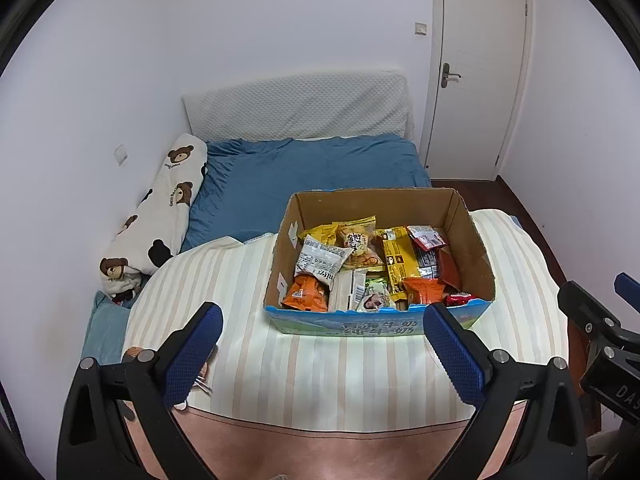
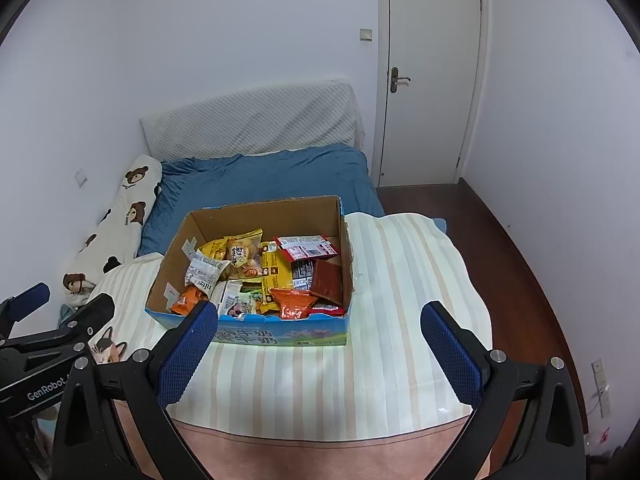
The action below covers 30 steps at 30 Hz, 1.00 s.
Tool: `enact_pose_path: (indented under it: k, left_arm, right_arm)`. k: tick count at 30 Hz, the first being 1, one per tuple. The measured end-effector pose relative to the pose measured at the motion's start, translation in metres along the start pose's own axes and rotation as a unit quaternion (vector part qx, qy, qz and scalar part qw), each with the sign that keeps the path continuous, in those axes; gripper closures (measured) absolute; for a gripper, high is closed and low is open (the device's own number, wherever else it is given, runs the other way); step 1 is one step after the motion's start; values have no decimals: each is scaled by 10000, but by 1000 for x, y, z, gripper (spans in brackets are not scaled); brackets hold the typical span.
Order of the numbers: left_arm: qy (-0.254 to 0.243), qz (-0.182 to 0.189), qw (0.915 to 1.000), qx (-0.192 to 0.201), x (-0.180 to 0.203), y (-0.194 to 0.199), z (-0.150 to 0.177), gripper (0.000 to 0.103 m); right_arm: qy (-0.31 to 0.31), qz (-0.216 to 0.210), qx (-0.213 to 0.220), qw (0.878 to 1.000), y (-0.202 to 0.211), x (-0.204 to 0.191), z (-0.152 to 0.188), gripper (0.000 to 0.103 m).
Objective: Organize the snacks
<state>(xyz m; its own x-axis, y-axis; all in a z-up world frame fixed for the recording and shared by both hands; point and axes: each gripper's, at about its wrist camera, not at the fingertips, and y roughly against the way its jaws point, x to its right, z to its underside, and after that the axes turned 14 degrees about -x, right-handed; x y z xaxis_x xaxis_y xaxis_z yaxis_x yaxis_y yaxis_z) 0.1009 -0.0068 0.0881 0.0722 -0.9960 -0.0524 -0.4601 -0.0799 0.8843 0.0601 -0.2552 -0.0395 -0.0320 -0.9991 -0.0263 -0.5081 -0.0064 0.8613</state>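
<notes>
Snacks (image 1: 360,264): a loose heap of packets is seen inside the cardboard box (image 1: 472,240), overlapping at mixed angles; none is seen on the cloth outside it.
Packets noted: a white one (image 1: 320,266) at 9 o'clock in the box, orange ones (image 1: 306,294) along the near wall, a long yellow one (image 1: 396,264) in the middle, red ones (image 1: 428,238) at 2 o'clock.
Long axes: the yellow packet is laid near-to-far, 6 to 12 o'clock; the white one is tilted toward 10 o'clock; no shared direction is kept.
Box: open-topped, printed blue front wall turned to the cameras, long axis running 3 to 9 o'clock; set on the striped cloth (image 1: 320,368), at 12 o'clock from both claws.
Left gripper (image 1: 322,336): fingers spread wide, nothing held, hovering short of the box front.
Right gripper (image 2: 320,334): likewise wide apart and empty, near the front wall in its own view.
Step in hand: not settled; the heap fits snacks gathered in and the job near done, or a jumble awaiting sorting.
Next move: left unnamed for that reason; any reach into the box would call for clearing the front wall.
Surroundings: blue bedding (image 1: 312,172) behind, bear-print pillow (image 1: 160,208) at 10 o'clock, door (image 1: 476,64) at 1 o'clock.
</notes>
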Motion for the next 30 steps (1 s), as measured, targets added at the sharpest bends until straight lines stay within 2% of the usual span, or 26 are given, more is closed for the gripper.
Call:
enact_pose_path:
  k: [30]
  left_arm:
    - [-15,-11,10000,-23,2,6,4,0]
  right_arm:
    - [-70,30,-59,10000,-5,4,6,0]
